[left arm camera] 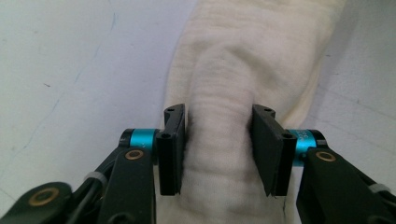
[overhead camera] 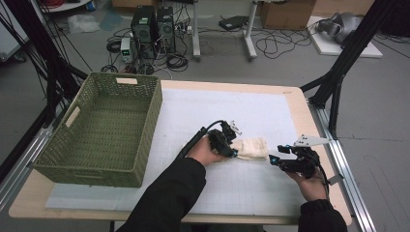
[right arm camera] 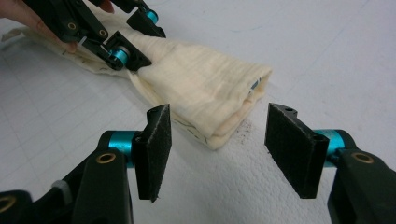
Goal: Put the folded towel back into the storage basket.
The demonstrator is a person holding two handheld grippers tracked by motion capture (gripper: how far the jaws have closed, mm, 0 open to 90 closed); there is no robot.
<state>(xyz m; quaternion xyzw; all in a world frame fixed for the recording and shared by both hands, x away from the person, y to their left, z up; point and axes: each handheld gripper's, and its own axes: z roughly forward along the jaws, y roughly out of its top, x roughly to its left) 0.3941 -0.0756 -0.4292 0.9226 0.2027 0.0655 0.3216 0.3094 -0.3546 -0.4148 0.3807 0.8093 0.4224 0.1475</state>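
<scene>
A folded cream cloth (overhead camera: pixel 252 147) lies on the white gridded mat (overhead camera: pixel 251 108) near the table's middle. My left gripper (overhead camera: pixel 233 143) is down on the cloth's left end. In the left gripper view, its jaws (left arm camera: pixel 219 149) pinch a raised ridge of the cloth (left arm camera: pixel 243 56), with both pads against the fabric. The right gripper view shows that gripper (right arm camera: pixel 133 39) on the cloth's far end. My right gripper (overhead camera: pixel 279 154) hovers just right of the cloth. Its jaws (right arm camera: pixel 219 149) stand open with nothing between them, and the cloth's near folded end (right arm camera: pixel 205 93) lies just beyond the pads.
A green woven basket (overhead camera: pixel 151 118) stands at the table's left, with nothing visible inside it. The table's right edge and a metal rail (overhead camera: pixel 345 169) run close to my right hand. Cables, computer towers and boxes sit on the floor beyond the table.
</scene>
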